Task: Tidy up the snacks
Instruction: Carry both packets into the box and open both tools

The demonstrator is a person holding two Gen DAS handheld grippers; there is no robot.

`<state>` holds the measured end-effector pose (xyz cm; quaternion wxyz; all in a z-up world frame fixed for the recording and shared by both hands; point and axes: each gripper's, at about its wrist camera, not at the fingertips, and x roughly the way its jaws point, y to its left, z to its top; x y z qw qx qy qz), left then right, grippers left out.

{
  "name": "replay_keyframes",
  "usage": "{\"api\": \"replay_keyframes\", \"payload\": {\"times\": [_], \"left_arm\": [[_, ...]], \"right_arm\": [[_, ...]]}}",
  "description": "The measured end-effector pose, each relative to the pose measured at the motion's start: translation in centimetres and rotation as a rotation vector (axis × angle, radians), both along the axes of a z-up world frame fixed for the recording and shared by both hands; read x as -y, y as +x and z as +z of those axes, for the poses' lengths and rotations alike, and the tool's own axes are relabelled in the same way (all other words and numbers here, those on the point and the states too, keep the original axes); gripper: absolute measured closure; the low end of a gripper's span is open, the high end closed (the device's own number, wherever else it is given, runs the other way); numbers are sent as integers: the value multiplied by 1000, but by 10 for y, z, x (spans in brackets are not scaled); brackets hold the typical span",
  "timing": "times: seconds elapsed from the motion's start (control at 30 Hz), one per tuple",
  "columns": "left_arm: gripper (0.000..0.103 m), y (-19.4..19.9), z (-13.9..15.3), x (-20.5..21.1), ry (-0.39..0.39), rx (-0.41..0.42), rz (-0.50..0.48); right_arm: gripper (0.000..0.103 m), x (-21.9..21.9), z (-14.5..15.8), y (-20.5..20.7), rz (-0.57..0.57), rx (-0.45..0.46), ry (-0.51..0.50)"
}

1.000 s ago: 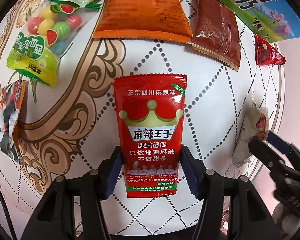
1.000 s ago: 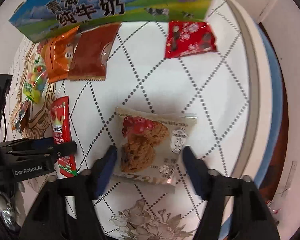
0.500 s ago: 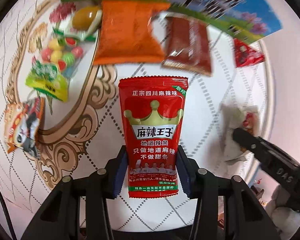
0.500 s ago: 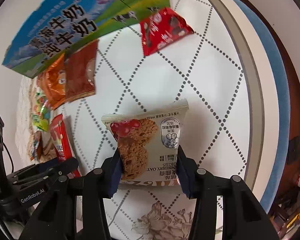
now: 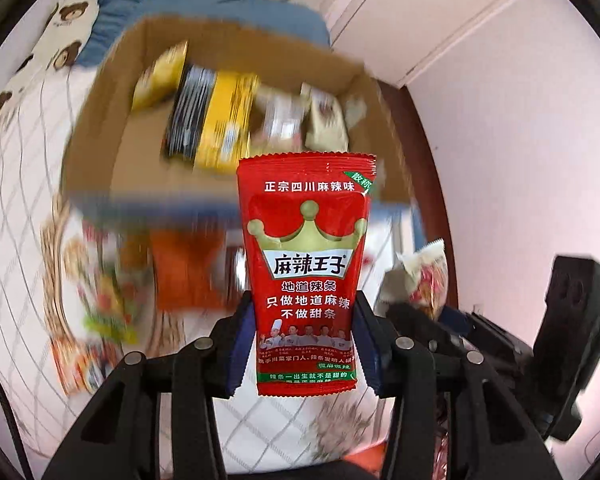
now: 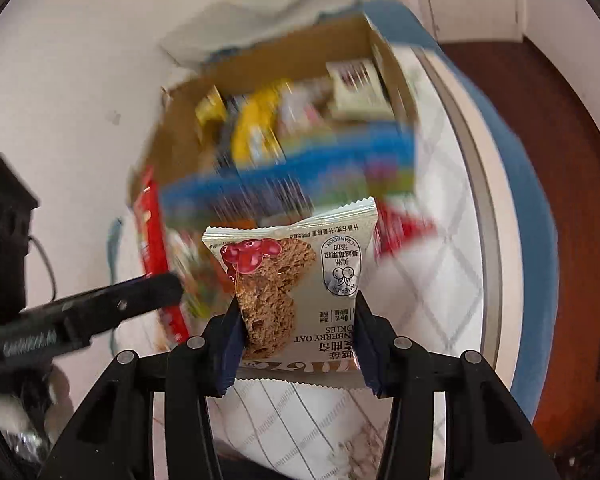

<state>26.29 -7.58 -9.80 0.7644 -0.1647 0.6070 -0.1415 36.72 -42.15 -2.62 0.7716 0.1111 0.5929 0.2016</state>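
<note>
My left gripper [image 5: 305, 344] is shut on a red spicy-strip packet [image 5: 306, 264] with a gold crown, held upright above the table. My right gripper [image 6: 298, 344] is shut on a beige cranberry oat cookie packet [image 6: 296, 280], also lifted. Ahead of both is an open cardboard box [image 5: 100, 128], also in the right wrist view [image 6: 388, 72], holding yellow, black and beige snack packs [image 5: 220, 120]. The right gripper and its cookie packet [image 5: 424, 280] show at the right of the left wrist view. The left gripper's finger [image 6: 112, 308] shows at the left of the right wrist view.
Blurred snacks lie on the patterned tablecloth [image 5: 16, 280] in front of the box: an orange bag [image 5: 184, 268], a candy bag [image 5: 108, 300], a red packet [image 6: 400, 228]. The box's blue printed front wall [image 6: 300, 176] faces me. White wall at the right; table edge [image 6: 496, 240] with wooden floor beyond.
Both grippers rose from the table with their packets and tilted up, so the open box and its contents came into view. The background is blurred by motion.
</note>
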Motion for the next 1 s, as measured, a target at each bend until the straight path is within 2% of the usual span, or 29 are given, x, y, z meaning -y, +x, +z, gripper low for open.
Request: {"api": "replay_keyframes", "payload": {"times": [0.07, 0.13, 0.23, 0.33, 0.53, 0.73, 0.77, 0.8, 0.83, 0.87, 0.9, 1.0], "left_arm": [[60, 35, 13, -7, 26, 22, 13], [60, 65, 13, -5, 48, 17, 7], [60, 105, -1, -4, 118, -33, -7], [60, 141, -28, 2, 139, -100, -19], [60, 163, -75, 10, 121, -226, -30], [57, 158, -101, 19, 126, -301, -48], [53, 158, -105, 20, 134, -314, -49], [47, 157, -107, 20, 137, -318, -49], [30, 158, -108, 20, 140, -318, -51], [16, 157, -108, 20, 146, -312, -55], [13, 156, -106, 20, 146, -300, -55], [12, 153, -98, 19, 154, -268, -59]], "right_arm": [[52, -4, 20, 28, 8, 59, -20], [52, -12, 27, 54, 14, 88, -45], [52, -22, 24, 90, 21, 90, -77], [52, -27, 8, 122, 26, 62, -113], [52, -37, -32, 156, 50, -28, -166], [51, -33, -63, 160, 67, -105, -177], [49, -34, -68, 164, 65, -119, -175], [38, -34, -71, 166, 70, -135, -178], [24, -35, -74, 168, 74, -147, -190], [17, -37, -75, 161, 76, -151, -200], [12, -38, -76, 161, 80, -155, -205], [11, -40, -73, 160, 86, -162, -220]]}}
